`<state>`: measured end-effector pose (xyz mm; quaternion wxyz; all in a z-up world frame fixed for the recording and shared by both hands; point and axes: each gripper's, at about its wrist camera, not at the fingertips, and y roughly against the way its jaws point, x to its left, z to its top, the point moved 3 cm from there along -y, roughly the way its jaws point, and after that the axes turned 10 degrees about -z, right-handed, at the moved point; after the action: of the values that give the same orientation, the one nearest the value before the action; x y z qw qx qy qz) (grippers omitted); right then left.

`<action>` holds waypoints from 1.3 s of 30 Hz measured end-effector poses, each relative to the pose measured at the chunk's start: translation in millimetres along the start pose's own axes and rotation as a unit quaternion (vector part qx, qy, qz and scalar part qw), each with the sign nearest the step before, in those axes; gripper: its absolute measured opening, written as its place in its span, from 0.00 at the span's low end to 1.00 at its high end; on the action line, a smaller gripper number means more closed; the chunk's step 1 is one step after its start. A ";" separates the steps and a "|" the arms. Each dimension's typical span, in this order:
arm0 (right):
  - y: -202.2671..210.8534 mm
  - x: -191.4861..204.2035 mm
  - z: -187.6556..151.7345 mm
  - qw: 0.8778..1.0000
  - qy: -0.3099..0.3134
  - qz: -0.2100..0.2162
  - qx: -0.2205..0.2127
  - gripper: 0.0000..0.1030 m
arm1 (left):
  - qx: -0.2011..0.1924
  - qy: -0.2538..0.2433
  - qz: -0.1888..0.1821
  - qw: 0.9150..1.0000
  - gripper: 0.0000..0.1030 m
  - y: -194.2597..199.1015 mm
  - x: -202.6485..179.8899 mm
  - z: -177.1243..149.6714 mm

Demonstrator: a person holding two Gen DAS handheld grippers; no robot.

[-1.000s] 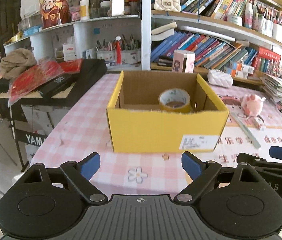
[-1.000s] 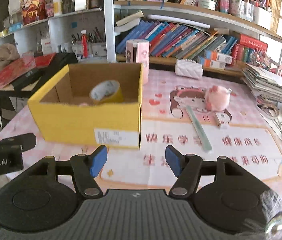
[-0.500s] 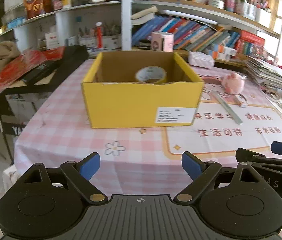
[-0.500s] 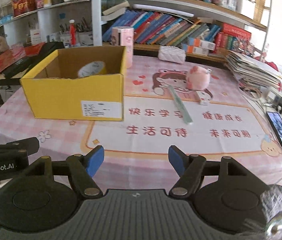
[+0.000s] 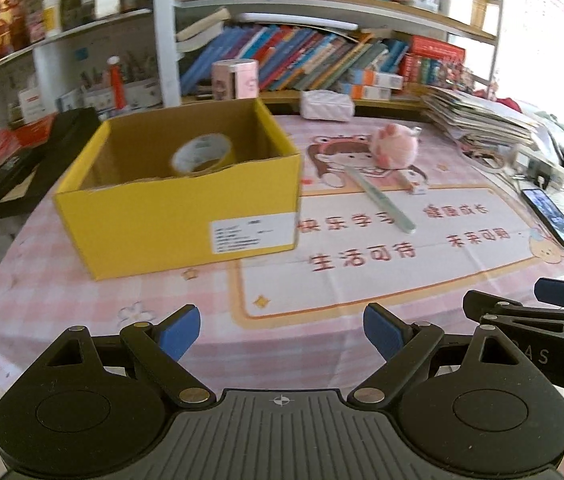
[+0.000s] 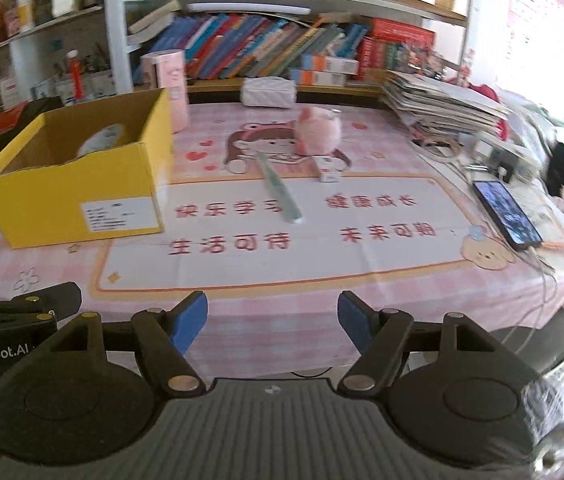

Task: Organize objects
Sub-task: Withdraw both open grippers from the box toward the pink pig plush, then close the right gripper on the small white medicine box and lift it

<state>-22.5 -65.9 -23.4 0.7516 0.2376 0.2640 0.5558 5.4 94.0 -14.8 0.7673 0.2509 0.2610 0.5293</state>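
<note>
Reaching toward the loose items, it appears: both tools hover over the near edge of the table, nothing held. Left hand-held gripper jaws wide apart, empty; right hand-held gripper jaws apart too, having just been opening, nothing between them. Yellow box sits left on the table, tape roll already inside. Still out on the mat, right of the box: pink plush, green ruler-like stick, small white carton. Next move likely calls for the right tool to travel forward to one of these, straddle it and close.
</note>
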 end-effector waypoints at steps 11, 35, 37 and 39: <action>-29.7 -40.3 15.5 1.000 -0.015 -0.015 0.012 0.69 | 0.011 -0.016 -0.023 1.000 0.88 -38.0 -38.8 22.0; -158.6 -91.7 93.6 0.999 0.012 0.036 0.033 0.53 | 0.034 0.016 -0.008 0.999 0.74 -158.3 -90.5 81.1; -175.0 -91.5 103.4 0.998 0.018 0.048 0.031 0.51 | 0.040 0.021 -0.003 0.999 0.69 -171.7 -92.8 85.0; -189.4 -89.4 112.5 0.998 0.025 0.059 0.030 0.48 | 0.046 0.027 0.001 0.999 0.67 -184.0 -94.9 88.3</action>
<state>164.6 -210.1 -50.6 0.7034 0.2614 0.2849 0.5964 160.8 -62.8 -58.5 0.7474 0.2717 0.3052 0.5239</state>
